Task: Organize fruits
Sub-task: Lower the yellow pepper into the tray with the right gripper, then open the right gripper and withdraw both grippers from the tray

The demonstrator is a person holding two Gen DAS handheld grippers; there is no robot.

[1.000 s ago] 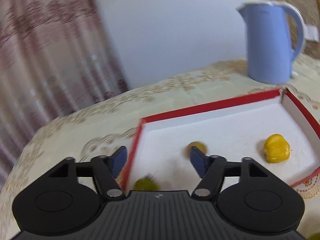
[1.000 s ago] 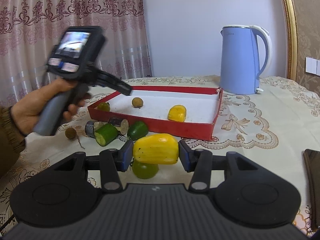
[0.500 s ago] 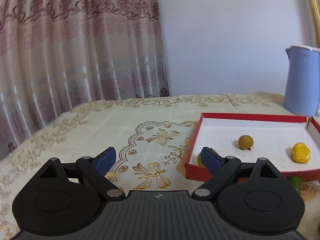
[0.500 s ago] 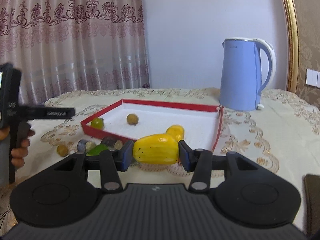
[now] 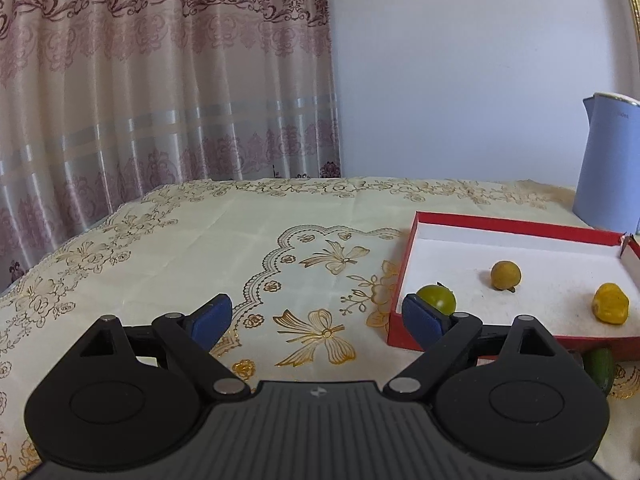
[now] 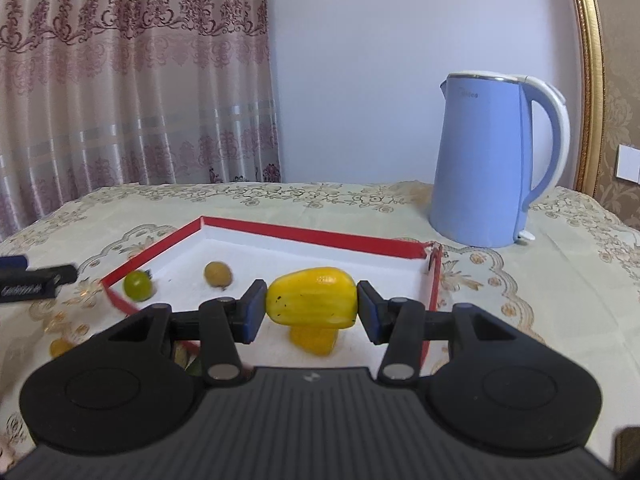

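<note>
At frame centre, the right gripper (image 6: 311, 307) clamps a glossy, ridged yellow fruit (image 6: 311, 302) above the red tray (image 6: 316, 236); the left gripper (image 5: 316, 316) gapes empty.

1. a light blue electric kettle (image 6: 486, 160) with a white handle stands upright on the table, toward the far right; only its left part shows at the edge of the left wrist view.
2. a cream tablecloth (image 5: 224, 248) with gold floral and butterfly embroidery covers the table.
3. a pink curtain (image 5: 152, 80) with dark red floral patterns and pale horizontal bands hangs behind the table on the left.
4. a plain pale wall (image 6: 352, 60) fills the background.
5. a gold frame edge (image 6: 588, 80) runs up the right side.
6. a white wall switch (image 6: 629, 163) sits at far right.
</note>
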